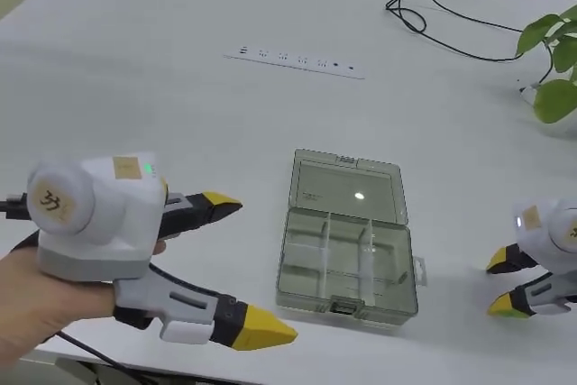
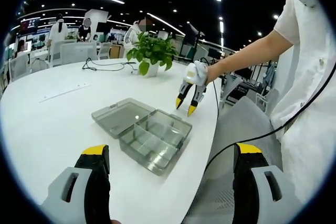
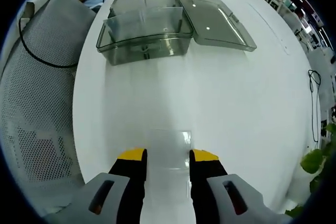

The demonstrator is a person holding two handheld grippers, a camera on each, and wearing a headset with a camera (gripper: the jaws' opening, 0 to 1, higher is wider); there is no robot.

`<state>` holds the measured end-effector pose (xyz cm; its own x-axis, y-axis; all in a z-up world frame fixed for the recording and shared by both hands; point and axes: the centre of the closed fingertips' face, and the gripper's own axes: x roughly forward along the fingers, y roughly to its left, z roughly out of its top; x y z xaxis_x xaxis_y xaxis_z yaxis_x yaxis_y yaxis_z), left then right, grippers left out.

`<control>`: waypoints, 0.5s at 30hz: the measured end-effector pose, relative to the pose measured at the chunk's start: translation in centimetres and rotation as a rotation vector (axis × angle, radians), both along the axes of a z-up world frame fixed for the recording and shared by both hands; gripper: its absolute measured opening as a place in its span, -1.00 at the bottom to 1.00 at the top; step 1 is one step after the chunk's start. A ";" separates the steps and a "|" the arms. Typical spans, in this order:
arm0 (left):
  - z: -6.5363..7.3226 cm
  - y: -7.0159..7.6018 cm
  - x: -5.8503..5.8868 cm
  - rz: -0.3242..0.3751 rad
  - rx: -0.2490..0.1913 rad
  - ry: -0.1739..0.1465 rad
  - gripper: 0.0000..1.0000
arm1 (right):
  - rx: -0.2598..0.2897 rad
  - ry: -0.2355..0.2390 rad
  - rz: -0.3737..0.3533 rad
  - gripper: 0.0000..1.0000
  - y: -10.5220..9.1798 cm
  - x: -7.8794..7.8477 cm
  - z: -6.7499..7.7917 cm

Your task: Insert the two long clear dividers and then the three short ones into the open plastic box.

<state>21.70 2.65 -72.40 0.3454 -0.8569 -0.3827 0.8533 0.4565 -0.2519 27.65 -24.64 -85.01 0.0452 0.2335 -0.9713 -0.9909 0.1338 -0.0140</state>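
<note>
The open smoky-clear plastic box [image 1: 306,290] lies near the table's front edge, its lid [image 1: 347,188] flat behind it. Clear dividers [image 1: 364,254] stand inside, two long ones running front to back with short cross pieces; I cannot tell how many short ones. My left gripper [image 1: 248,268] hovers left of the box, wide open and holding nothing. My right gripper [image 1: 498,286] is right of the box, open and holding nothing. In the left gripper view the box [image 2: 152,140] sits ahead of the left gripper [image 2: 172,150], the right gripper [image 2: 189,103] beyond it. The right gripper [image 3: 167,155] points at the box [image 3: 142,40] over bare table.
A white power strip [image 1: 297,59] lies at the back, with a black cable [image 1: 433,20] and a green plant [image 1: 554,60] at the far right. The table's front edge runs just below the box. A mesh chair [image 3: 37,77] stands beside the table.
</note>
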 end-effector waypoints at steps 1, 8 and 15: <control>0.0 0.0 0.0 0.001 0.001 0.001 1.00 | -0.003 -0.001 0.000 -0.34 0.0 0.0 0.0; 0.2 0.1 -0.1 -0.002 0.003 -0.003 1.00 | -0.013 -0.019 0.007 -0.34 0.2 -0.6 0.4; 0.4 0.1 -0.1 -0.010 0.007 -0.008 1.00 | 0.038 -0.060 -0.027 -0.35 1.0 -0.7 2.4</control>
